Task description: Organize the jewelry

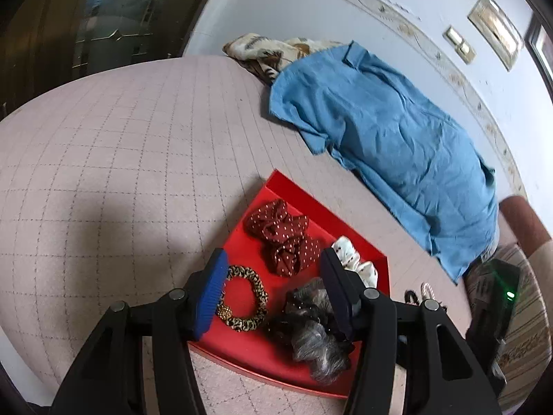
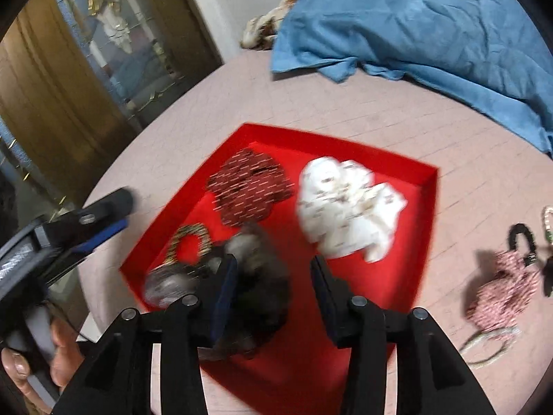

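Observation:
A red tray (image 1: 262,352) (image 2: 380,294) lies on a pink quilted surface. In it are a dark red dotted scrunchie (image 1: 280,238) (image 2: 249,186), a white patterned scrunchie (image 1: 359,263) (image 2: 345,204), a leopard-print hair ring (image 1: 245,297) (image 2: 190,238) and a grey-black scrunchie (image 1: 311,332) (image 2: 255,276). My left gripper (image 1: 274,259) hovers open over the tray, with the ring and the grey-black scrunchie below its fingers. My right gripper (image 2: 273,264) is open above the grey-black scrunchie, which lies against its left finger only. Beside the tray lie a pink striped scrunchie (image 2: 501,290) and a black hair tie (image 2: 522,238) (image 1: 411,295).
A blue cloth (image 1: 387,131) (image 2: 414,24) and a patterned cloth (image 1: 262,48) lie at the far side. A glass-fronted wooden cabinet (image 2: 86,69) stands beyond the surface's left edge. A hand (image 2: 34,356) holds the left gripper's handle at lower left.

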